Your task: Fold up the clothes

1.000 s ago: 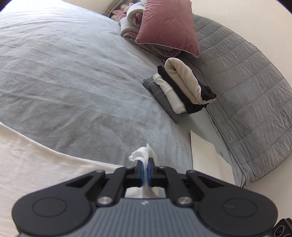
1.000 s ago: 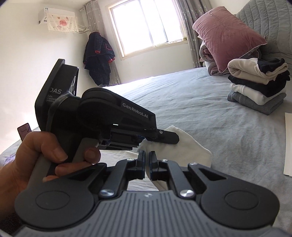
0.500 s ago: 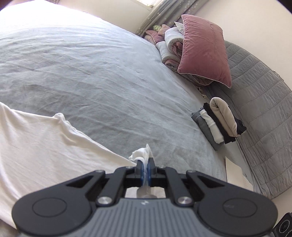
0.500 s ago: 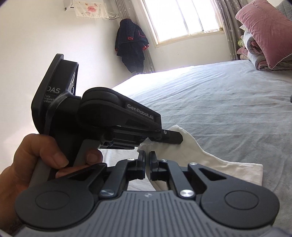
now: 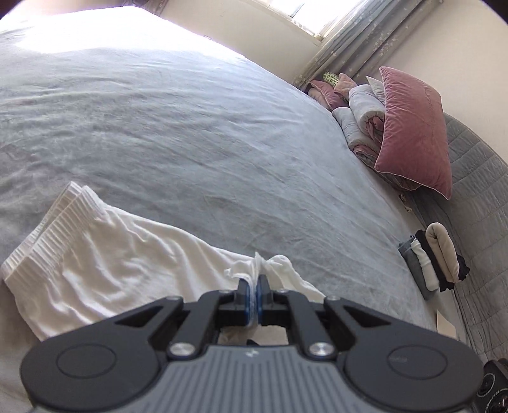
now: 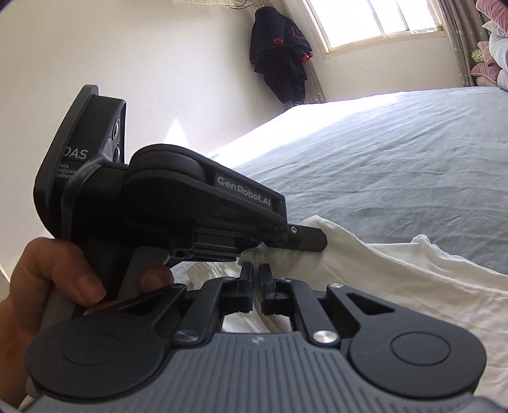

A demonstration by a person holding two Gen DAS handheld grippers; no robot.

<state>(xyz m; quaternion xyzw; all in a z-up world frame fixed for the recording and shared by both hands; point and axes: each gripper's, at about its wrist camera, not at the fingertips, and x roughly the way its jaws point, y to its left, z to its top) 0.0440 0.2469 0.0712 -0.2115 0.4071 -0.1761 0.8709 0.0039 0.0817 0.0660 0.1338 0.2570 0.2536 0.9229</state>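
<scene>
**Now both grippers meet at the white garment's bunched edge**

Low over the grey bed cover (image 5: pixel 190 133), the left gripper (image 5: pixel 253 287) pinches a bunched fold of the white garment (image 5: pixel 104 263) between its blue-lined pads; the jaws are pressed together on the cloth, and a tuft of it stands up just past the fingertips. From that pinch the garment runs away to the left across the cover, wrinkled, ending in a ribbed band (image 5: pixel 47 235) that lies flat on the bed.

The right wrist view looks across at the left gripper from the side, held in the person's left hand (image 6: pixel 54 286), its fingers closed on the same white cloth (image 6: pixel 397 279). The right gripper (image 6: pixel 256 273) sits just beside that pinch. Its jaws stand almost together, with a narrow slit between them, and whether any cloth lies in the slit cannot be told.

Well apart from the garment, near the quilted headboard (image 5: pixel 476 203), a stack of folded clothes (image 5: pixel 435 260) rests on the bed. Farther along, a pink pillow (image 5: pixel 412 136) leans against rolled bedding (image 5: pixel 362 117). A dark jacket (image 6: pixel 279 54) hangs by the window (image 6: pixel 381 19).
</scene>
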